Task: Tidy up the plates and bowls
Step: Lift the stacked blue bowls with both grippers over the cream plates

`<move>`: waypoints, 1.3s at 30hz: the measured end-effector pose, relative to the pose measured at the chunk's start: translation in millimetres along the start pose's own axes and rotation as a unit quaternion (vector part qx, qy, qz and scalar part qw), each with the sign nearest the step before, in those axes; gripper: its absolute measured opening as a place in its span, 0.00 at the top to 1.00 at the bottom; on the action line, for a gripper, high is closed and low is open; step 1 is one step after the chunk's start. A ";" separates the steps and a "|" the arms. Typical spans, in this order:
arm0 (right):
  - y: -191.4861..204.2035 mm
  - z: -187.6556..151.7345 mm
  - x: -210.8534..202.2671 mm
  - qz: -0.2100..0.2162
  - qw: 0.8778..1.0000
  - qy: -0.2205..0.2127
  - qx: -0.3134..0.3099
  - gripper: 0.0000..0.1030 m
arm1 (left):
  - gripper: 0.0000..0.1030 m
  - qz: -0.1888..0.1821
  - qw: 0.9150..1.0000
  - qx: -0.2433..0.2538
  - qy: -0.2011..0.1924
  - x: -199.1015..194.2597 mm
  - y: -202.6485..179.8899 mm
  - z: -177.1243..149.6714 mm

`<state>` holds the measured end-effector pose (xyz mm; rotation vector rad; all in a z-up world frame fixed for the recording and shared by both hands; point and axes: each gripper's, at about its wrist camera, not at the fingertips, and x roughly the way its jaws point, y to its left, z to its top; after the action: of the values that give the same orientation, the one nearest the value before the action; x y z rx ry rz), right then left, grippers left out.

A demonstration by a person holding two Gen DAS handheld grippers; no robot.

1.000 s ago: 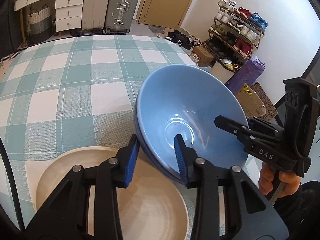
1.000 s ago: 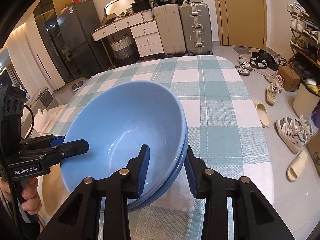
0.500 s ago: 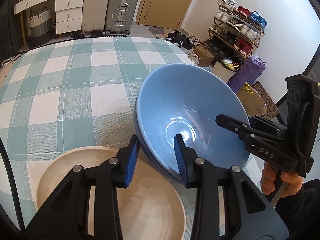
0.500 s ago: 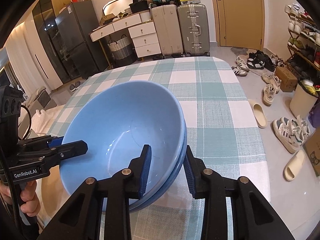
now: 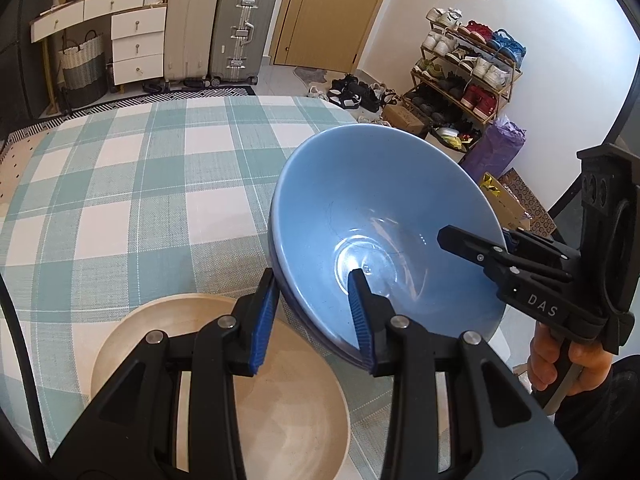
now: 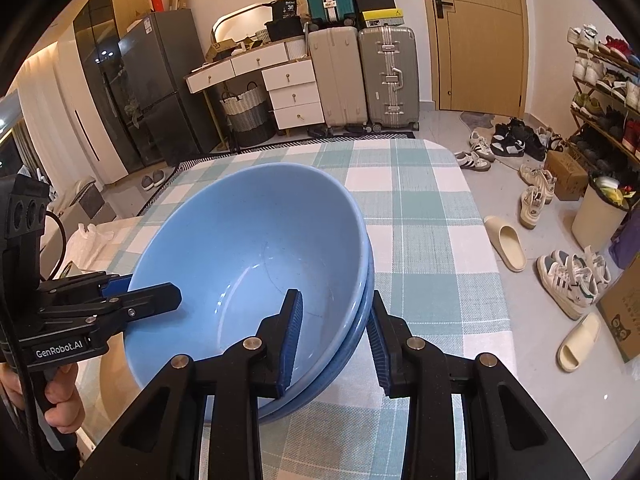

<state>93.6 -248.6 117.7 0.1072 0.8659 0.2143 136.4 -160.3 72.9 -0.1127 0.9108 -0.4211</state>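
Two stacked blue bowls (image 5: 372,200) are held in the air over the checked table, gripped from both sides. My left gripper (image 5: 314,316) is shut on their near rim. My right gripper (image 6: 334,338) is shut on the opposite rim and also shows in the left wrist view (image 5: 500,256). The bowls (image 6: 248,256) tilt slightly. A beige plate (image 5: 260,408) lies on the table under my left gripper, partly beneath the bowls.
The table with the green-and-white checked cloth (image 5: 132,184) stretches away behind the bowls; its right edge (image 6: 480,216) drops to a floor with shoes. Suitcases (image 6: 384,76), drawers and a shoe rack (image 5: 468,68) stand beyond the table.
The stacked bowls and both grippers have risen slightly and shifted a little away from the beige plate. Both grips stay the same.
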 end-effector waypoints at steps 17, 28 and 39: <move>44.7 1.7 -54.5 -0.001 0.999 -0.031 -0.024 0.68 | 0.69 0.017 0.999 0.005 -0.049 -83.1 -10.0 -12.4; 77.4 3.6 -77.7 0.007 0.998 -0.043 -0.036 0.68 | 0.69 0.036 0.997 -0.005 -0.074 -136.7 -7.2 -28.6; 108.5 4.7 -58.5 0.033 0.998 -0.030 -0.054 0.68 | 0.69 0.075 0.993 -0.032 -0.091 -161.8 14.3 -46.6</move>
<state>44.8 -156.5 183.7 0.0424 0.7897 0.3179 17.1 -78.7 160.5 -0.1376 0.7471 -0.2388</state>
